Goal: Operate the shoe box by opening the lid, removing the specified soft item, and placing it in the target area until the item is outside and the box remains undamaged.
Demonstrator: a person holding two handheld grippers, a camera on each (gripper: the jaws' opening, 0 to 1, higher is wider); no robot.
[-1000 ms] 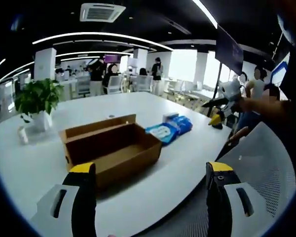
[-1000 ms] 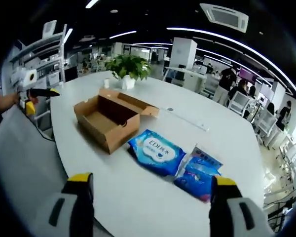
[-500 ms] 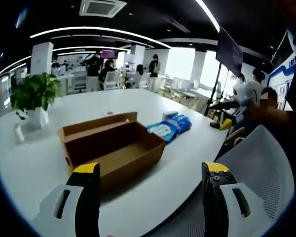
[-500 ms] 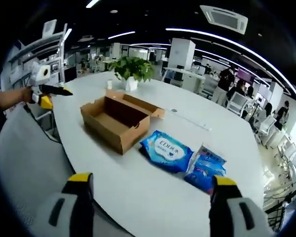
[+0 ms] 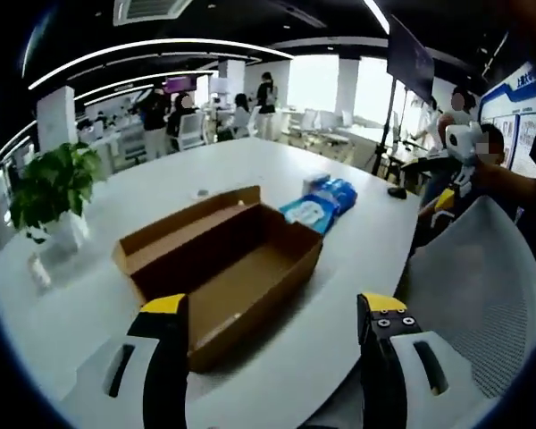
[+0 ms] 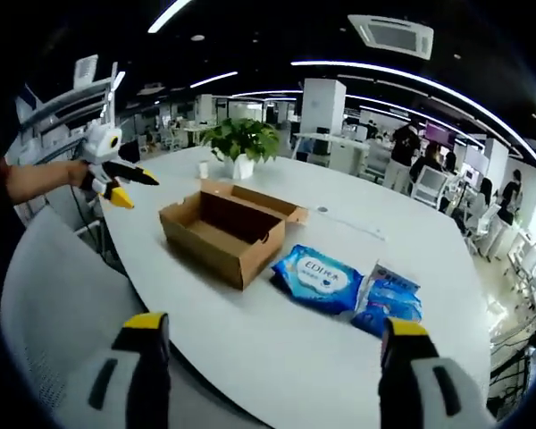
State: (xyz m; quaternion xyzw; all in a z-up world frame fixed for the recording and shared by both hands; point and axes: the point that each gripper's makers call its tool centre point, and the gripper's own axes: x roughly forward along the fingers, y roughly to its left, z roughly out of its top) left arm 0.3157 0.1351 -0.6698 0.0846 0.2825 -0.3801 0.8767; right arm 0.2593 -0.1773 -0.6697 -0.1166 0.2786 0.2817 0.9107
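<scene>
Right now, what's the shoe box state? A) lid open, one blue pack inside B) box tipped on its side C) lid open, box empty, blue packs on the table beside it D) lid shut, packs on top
C: in the right gripper view the shoe box sits upright with its lid folded back and bare cardboard inside, while the two blue packs lie on the white table next to it.

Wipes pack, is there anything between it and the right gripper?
Nothing visible. The wipes pack lies on bare white table beside the open box; the right gripper hovers open at the near edge.
</scene>
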